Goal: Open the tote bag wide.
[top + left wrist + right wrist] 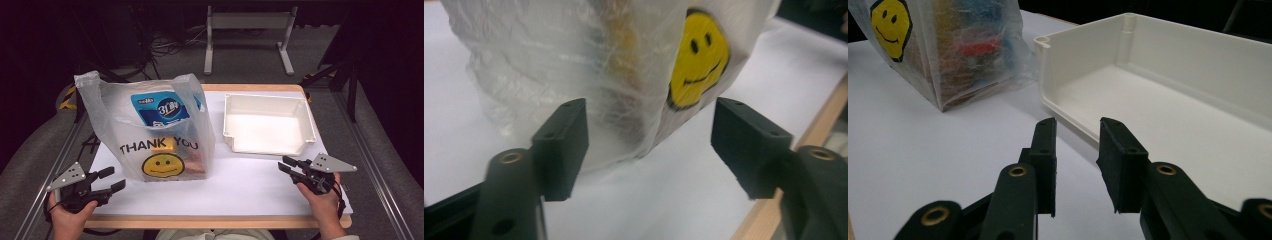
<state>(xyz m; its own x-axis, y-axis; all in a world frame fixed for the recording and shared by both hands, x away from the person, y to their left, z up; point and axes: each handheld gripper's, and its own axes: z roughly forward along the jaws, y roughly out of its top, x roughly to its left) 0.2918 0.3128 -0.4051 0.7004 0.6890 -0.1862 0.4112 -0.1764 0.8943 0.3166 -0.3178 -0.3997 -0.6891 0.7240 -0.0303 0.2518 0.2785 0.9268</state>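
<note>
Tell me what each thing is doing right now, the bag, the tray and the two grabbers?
plastic bag: standing upright, top open, packed with goods.
white tray: upright on the table, empty.
left gripper: open, holding nothing, close to the bag.
right gripper: open, narrower gap, holding nothing, near the tray.

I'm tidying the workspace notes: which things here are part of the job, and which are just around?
In the job:
plastic bag with packaged goods inside
white tray, empty
left gripper, open
right gripper, open

Just around:
metal stand on the floor behind
cables on the floor
</note>
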